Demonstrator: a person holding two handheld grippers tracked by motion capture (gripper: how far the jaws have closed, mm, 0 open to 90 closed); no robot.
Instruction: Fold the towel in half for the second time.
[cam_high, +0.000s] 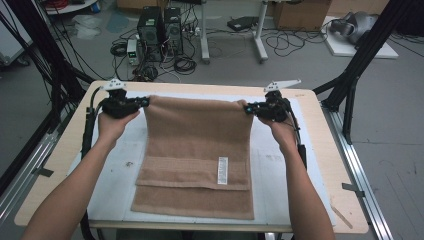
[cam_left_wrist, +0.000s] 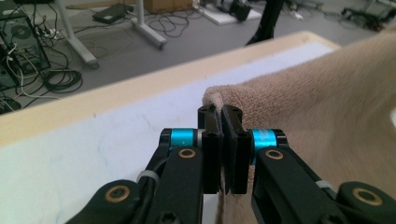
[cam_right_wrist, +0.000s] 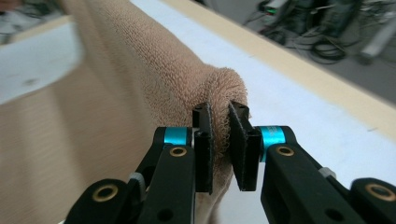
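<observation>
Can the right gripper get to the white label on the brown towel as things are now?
Probably not yet. The right gripper is shut on the brown terry towel's far corner. The white label lies uncovered nearer the person, so the way looks free once the gripper lets go.

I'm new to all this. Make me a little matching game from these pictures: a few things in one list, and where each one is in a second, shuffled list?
Things:
1. left hand-held gripper
2. right hand-held gripper
3. white rectangular label
4. black computer towers

Places or states:
A. on the grey floor beyond the table
B. shut on the far right corner of the tan terry towel
C. on the towel's near part, right of its middle
D. shut on the towel's far left corner

Pairs: 1-D, 2-B, 3-C, 4-A
</observation>
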